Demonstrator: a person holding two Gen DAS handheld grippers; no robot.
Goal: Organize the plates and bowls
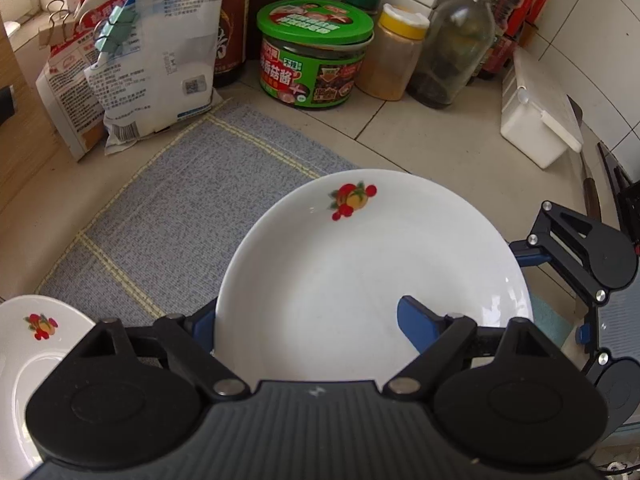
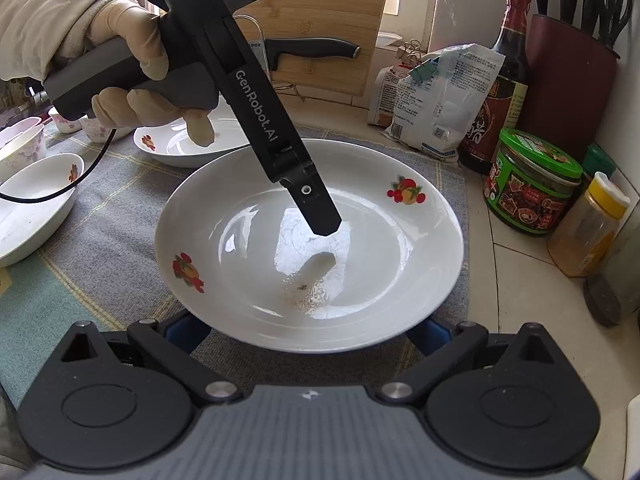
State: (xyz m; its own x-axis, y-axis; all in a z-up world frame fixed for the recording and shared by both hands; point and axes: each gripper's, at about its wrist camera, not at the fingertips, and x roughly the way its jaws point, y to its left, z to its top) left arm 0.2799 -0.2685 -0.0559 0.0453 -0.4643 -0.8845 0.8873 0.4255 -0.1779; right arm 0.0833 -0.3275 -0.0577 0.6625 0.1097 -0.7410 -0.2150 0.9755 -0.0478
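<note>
A white deep plate [image 1: 360, 264] with fruit decals is over the blue-grey mat [image 1: 180, 200]. My left gripper [image 1: 308, 312] straddles its rim. One blue finger [image 1: 204, 324] is outside the edge and the other [image 1: 416, 320] lies inside the plate. The jaws stand wide and no pad visibly presses. From the right wrist, the plate [image 2: 248, 240] has that inner finger [image 2: 318, 212] touching its middle. My right gripper [image 2: 306, 330] is open, both fingers spread under the near rim. A second decal plate [image 1: 36, 360] sits to the left of the first plate, also visible behind it [image 2: 176, 148].
A white dish [image 2: 36, 208] and small flowered cups [image 2: 24, 144] stand at the mat's left. A green-lidded jar [image 1: 316, 52], bottles, clipped bags [image 1: 152, 52] and a white box [image 1: 536, 120] line the tiled corner. A knife block [image 2: 568, 80] and a cutting board [image 2: 320, 20] stand behind.
</note>
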